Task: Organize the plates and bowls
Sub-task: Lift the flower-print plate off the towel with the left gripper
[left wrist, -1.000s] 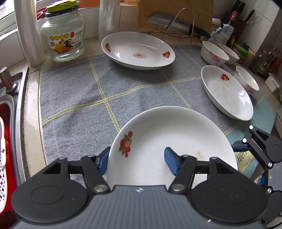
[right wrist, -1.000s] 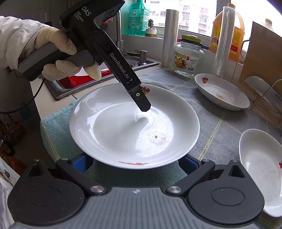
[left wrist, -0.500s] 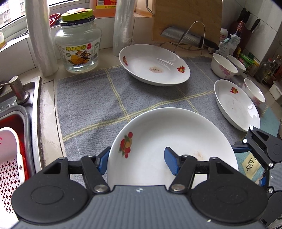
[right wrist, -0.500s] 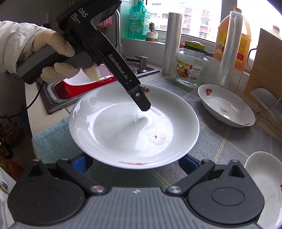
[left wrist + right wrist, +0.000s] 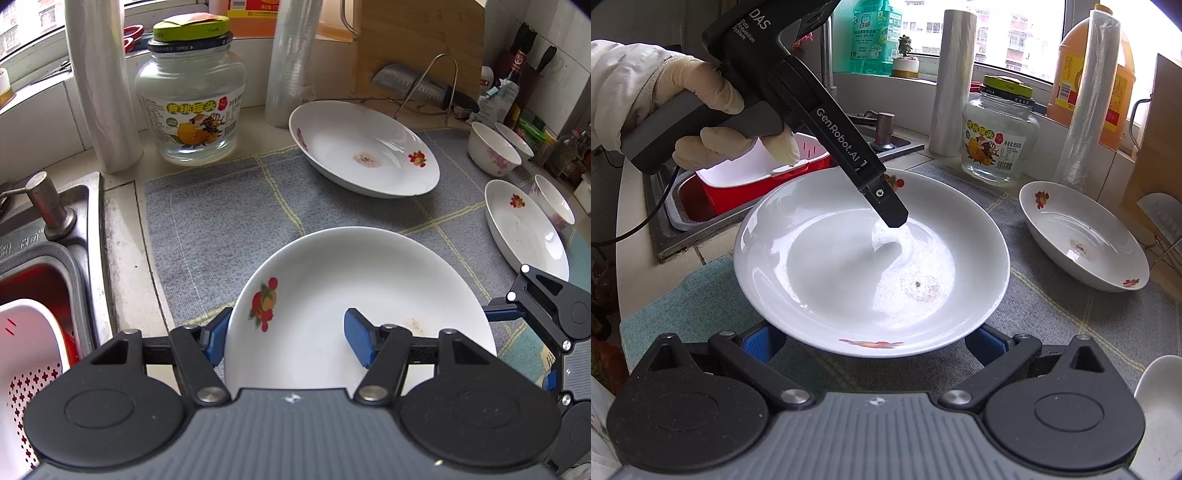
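Between the left tongs' point(image 5: 286, 338) blue pads, clamped by its near rim, sits the shallow white ceramic plate with a red fruit print point(image 5: 354, 295), one pad under the rim, one inside the well. Beyond lies open grey checked cloth point(image 5: 221, 221) on the bench, then a second white fruit-print plate point(image 5: 364, 147) and a glass jar point(image 5: 190, 99).

From the right wrist, the right tongs point(image 5: 871, 341) stand spread apart, pads beneath the held plate's point(image 5: 849, 266) rim, not gripping. A steel sink point(image 5: 701, 218) borders the left.
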`<action>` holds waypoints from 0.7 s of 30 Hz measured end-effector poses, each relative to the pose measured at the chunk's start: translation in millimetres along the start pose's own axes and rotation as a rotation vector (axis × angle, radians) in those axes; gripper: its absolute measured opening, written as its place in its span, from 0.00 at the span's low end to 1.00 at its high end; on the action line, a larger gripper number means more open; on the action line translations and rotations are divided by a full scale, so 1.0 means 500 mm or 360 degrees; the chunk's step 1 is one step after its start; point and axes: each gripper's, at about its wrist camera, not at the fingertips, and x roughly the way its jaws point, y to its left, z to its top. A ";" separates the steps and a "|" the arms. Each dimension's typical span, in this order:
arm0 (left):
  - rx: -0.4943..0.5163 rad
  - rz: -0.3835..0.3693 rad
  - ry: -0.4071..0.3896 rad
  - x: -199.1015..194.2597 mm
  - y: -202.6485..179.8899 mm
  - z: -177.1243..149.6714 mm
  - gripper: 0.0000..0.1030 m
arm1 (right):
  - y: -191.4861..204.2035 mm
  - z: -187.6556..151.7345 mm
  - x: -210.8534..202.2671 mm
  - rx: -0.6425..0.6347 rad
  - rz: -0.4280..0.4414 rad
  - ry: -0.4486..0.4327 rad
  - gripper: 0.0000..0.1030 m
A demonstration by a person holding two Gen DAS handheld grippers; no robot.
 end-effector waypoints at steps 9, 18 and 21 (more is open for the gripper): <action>0.0003 -0.0008 -0.0002 0.018 0.033 0.007 0.61 | 0.001 0.018 0.031 0.0009 -0.0019 0.0020 1.00; 0.0003 -0.0026 0.0001 0.031 0.045 0.008 0.61 | 0.000 0.025 0.046 0.0023 -0.0037 0.0044 1.00; 0.0007 -0.0030 0.0002 0.032 0.045 0.008 0.61 | 0.000 0.025 0.047 0.0028 -0.0041 0.0048 1.00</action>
